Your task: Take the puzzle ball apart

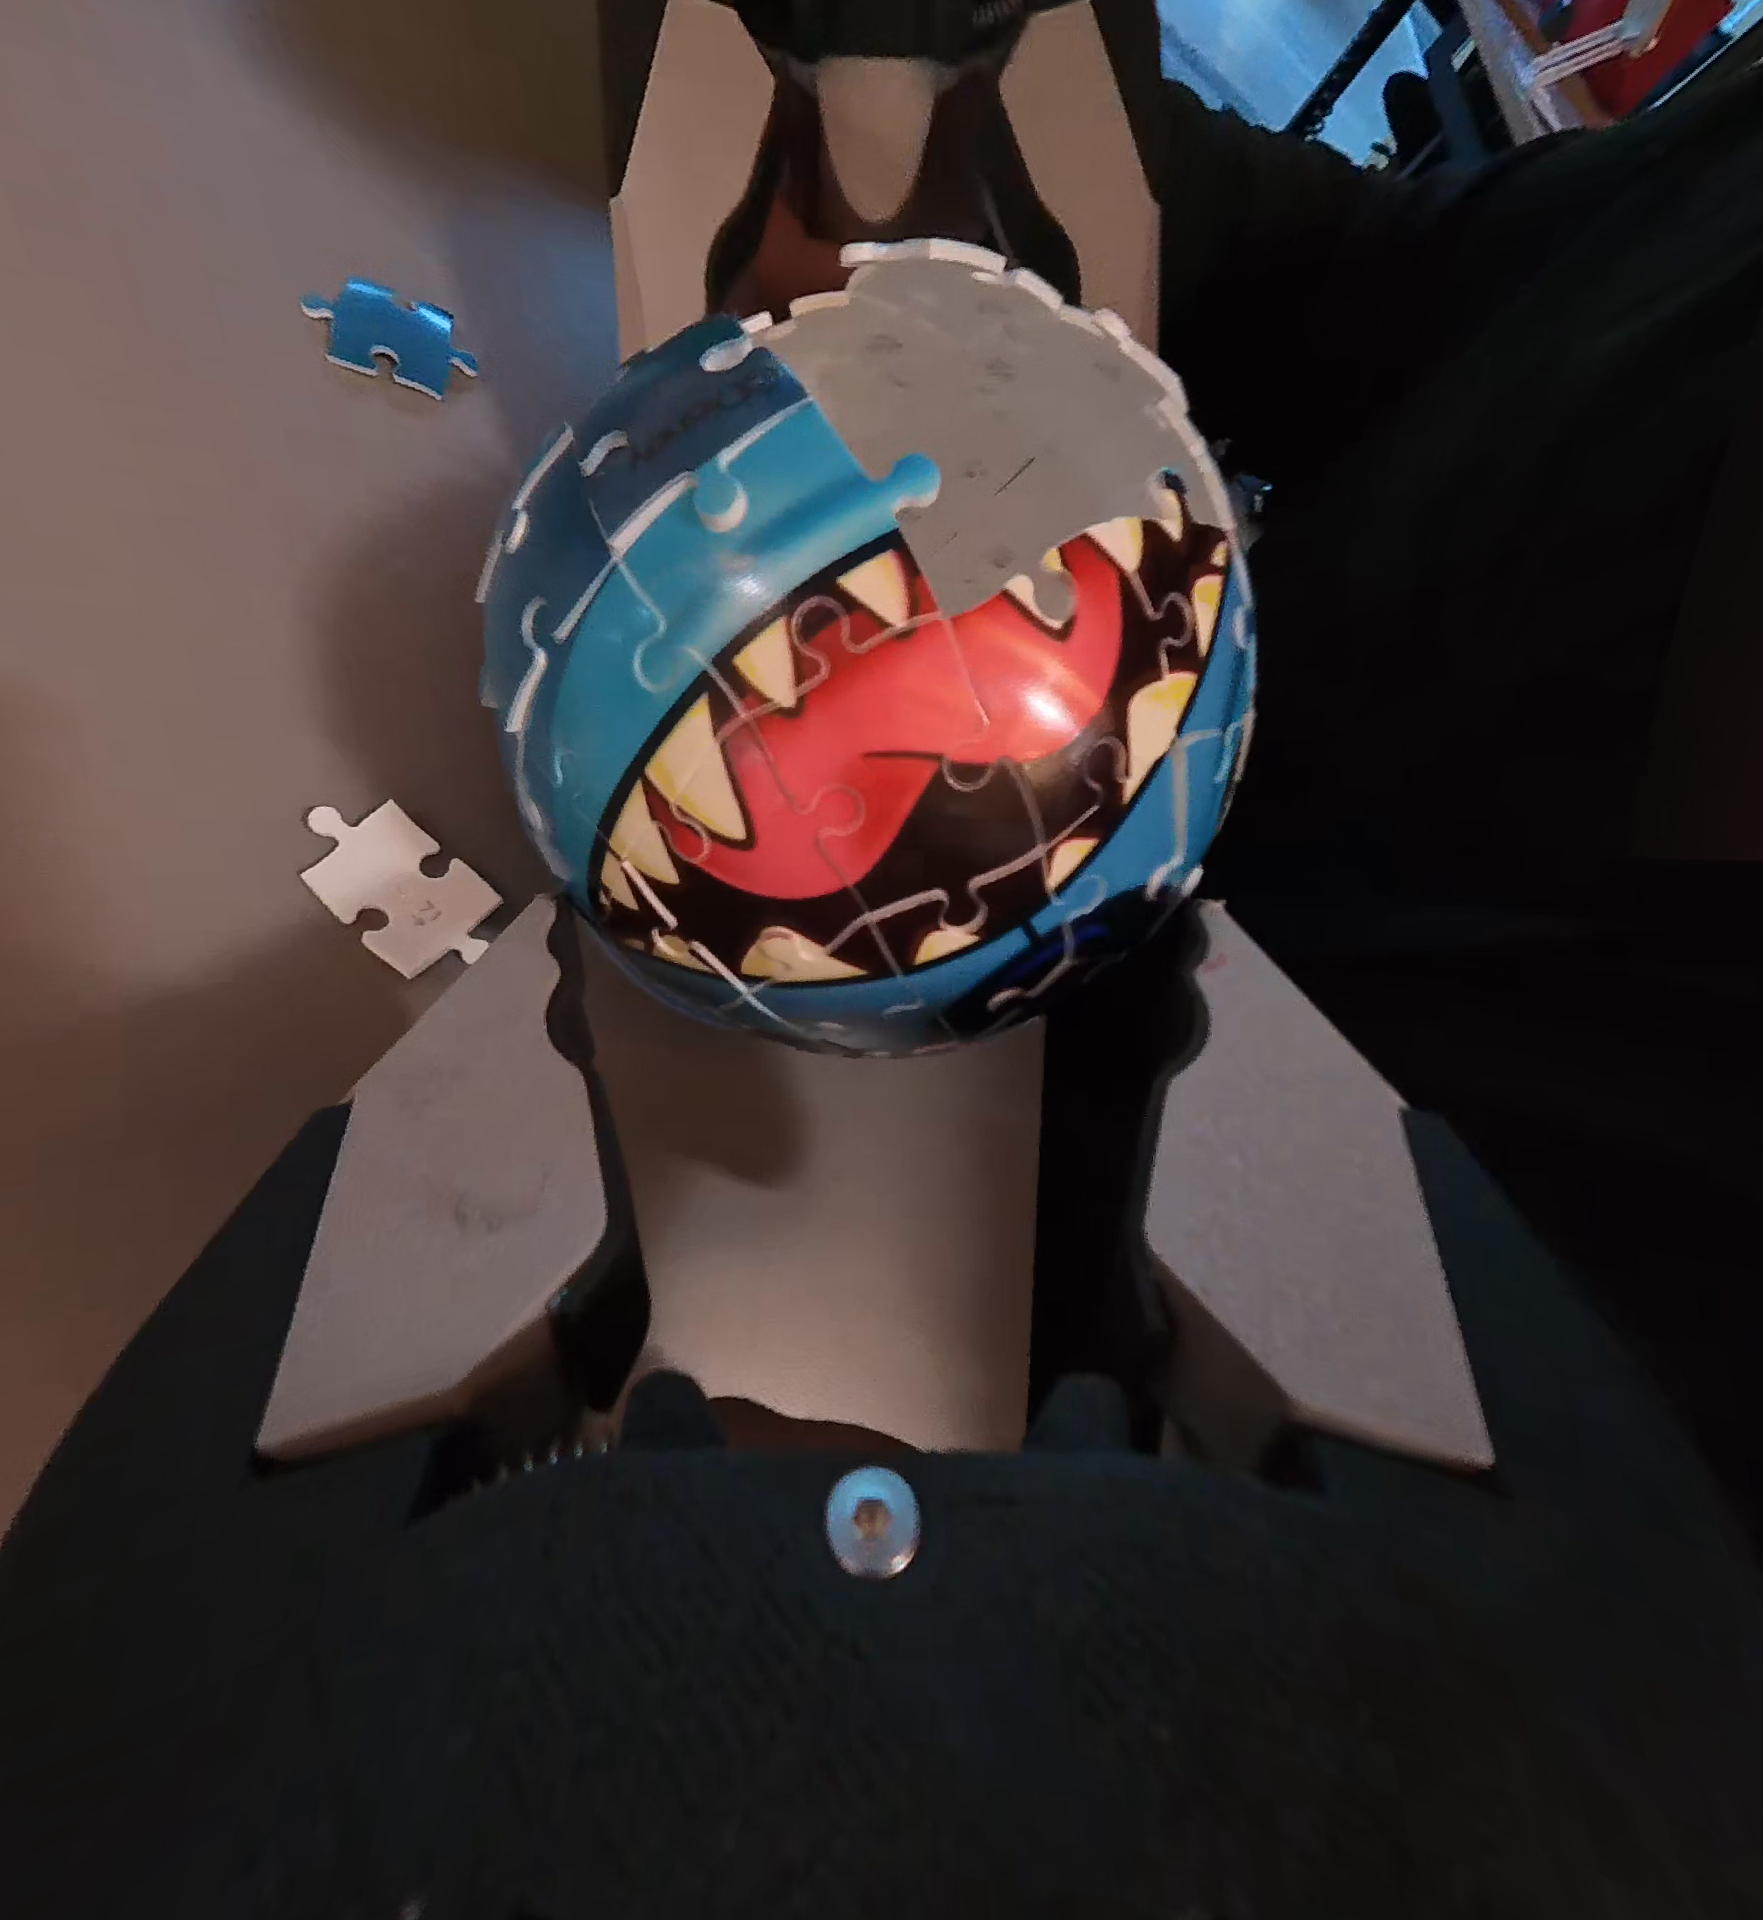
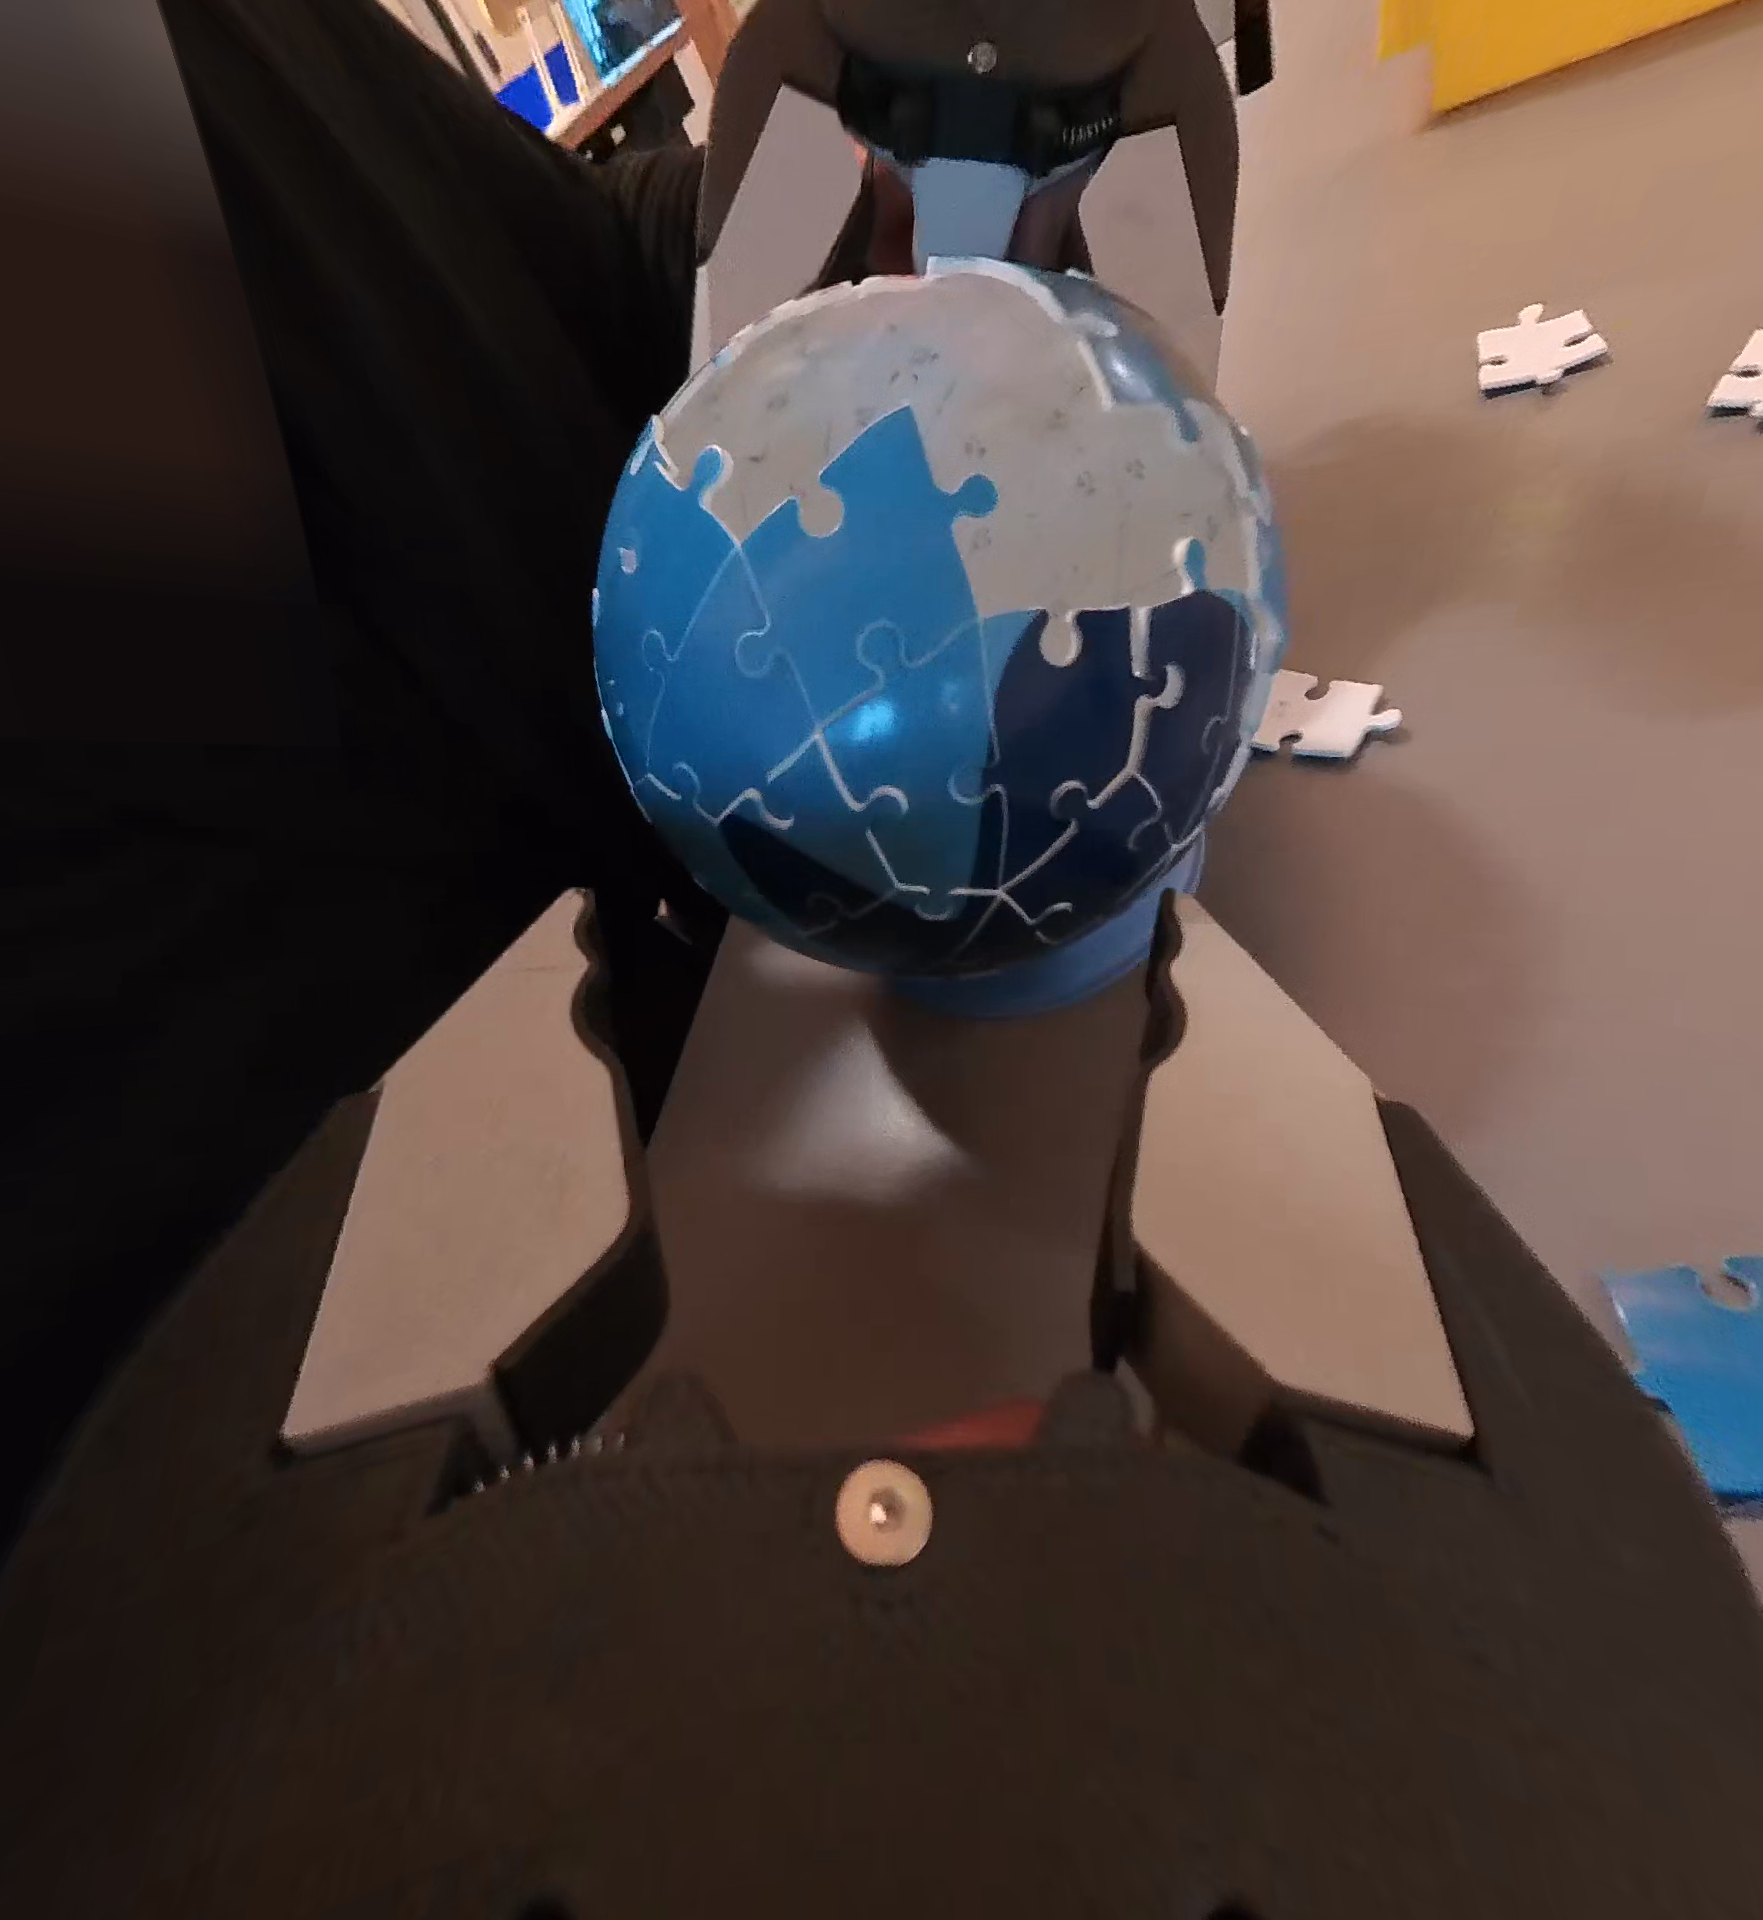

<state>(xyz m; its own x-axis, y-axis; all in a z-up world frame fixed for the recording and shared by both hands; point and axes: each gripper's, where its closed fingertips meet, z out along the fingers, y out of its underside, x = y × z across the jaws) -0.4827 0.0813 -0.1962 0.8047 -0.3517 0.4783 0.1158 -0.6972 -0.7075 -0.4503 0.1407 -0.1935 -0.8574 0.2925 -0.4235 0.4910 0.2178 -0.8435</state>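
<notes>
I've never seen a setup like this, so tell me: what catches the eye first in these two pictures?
The puzzle ball fills the middle of both views: blue, with a toothy red mouth in the left wrist view, its top opened so pale piece backs show. The left gripper and right gripper both stand open right at the ball, facing each other. Loose pieces lie on the grey table, such as a white piece and a blue piece.
</notes>
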